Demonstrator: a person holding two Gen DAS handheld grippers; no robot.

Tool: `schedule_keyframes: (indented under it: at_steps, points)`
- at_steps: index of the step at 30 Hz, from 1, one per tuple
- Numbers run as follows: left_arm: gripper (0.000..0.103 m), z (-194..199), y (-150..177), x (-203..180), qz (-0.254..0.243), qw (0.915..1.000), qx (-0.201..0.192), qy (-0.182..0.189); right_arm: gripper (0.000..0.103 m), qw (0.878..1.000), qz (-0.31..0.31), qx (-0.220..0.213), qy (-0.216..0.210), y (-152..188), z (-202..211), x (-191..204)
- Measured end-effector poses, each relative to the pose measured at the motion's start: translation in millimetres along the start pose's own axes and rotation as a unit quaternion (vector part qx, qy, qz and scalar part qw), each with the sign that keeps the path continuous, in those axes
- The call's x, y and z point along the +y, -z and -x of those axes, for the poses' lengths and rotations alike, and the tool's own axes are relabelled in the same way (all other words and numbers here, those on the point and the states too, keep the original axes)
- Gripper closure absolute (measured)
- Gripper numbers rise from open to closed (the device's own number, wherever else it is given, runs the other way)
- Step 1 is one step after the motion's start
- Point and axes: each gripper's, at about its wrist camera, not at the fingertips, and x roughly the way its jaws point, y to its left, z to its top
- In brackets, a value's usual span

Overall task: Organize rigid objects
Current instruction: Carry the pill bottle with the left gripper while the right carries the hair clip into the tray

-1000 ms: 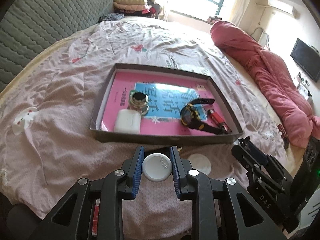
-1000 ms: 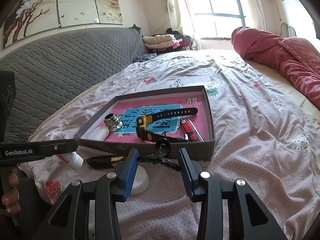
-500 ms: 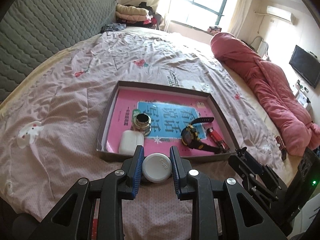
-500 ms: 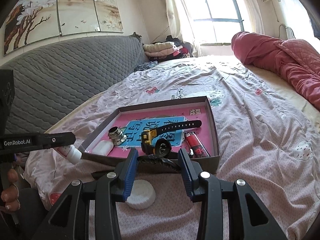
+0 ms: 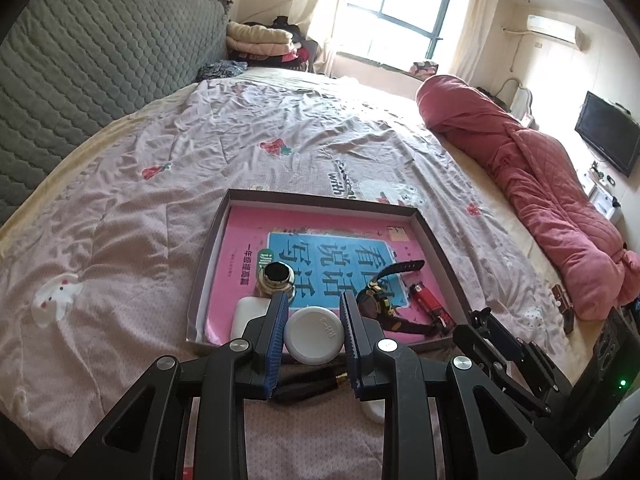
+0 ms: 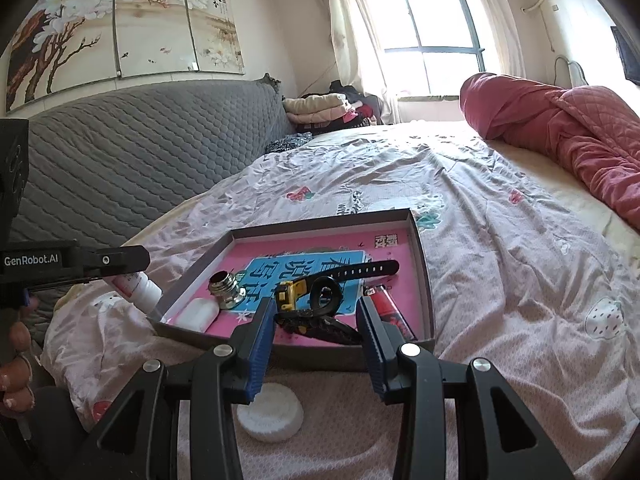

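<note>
My left gripper (image 5: 313,304) is shut on a small white bottle (image 5: 314,334) and holds it in the air by the near edge of the brown tray (image 5: 320,202). In the right wrist view the bottle (image 6: 138,290) hangs beside the tray's (image 6: 320,224) near left corner. My right gripper (image 6: 316,305) is shut on a black strap-like thing with a ring (image 6: 326,296), just before the tray's front wall. In the tray lie a yellow-black watch (image 5: 376,300), a metal ring piece (image 5: 276,278), a white case (image 5: 248,312) and a red lighter (image 5: 430,300).
A white round lid (image 6: 270,416) lies on the pink bedsheet under my right gripper. A black pen-like stick (image 5: 316,386) lies just in front of the tray. A rolled red quilt (image 5: 540,184) runs along the bed's right side. The grey headboard (image 6: 140,152) stands at the left.
My left gripper has risen with the bottle and come closer to the tray's near edge. The right gripper keeps its grip on the black thing and has hardly moved.
</note>
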Motion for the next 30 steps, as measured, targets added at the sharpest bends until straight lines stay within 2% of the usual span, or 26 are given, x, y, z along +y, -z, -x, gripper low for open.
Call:
schedule_keyframes:
  at_steps: [30]
  points:
    - [0.076,-55.2,-9.0,-10.0,-0.019,0.9994,0.030,-0.001,0.062,1.000,-0.008,0.003,0.008,-11.2,-38.4,-16.7]
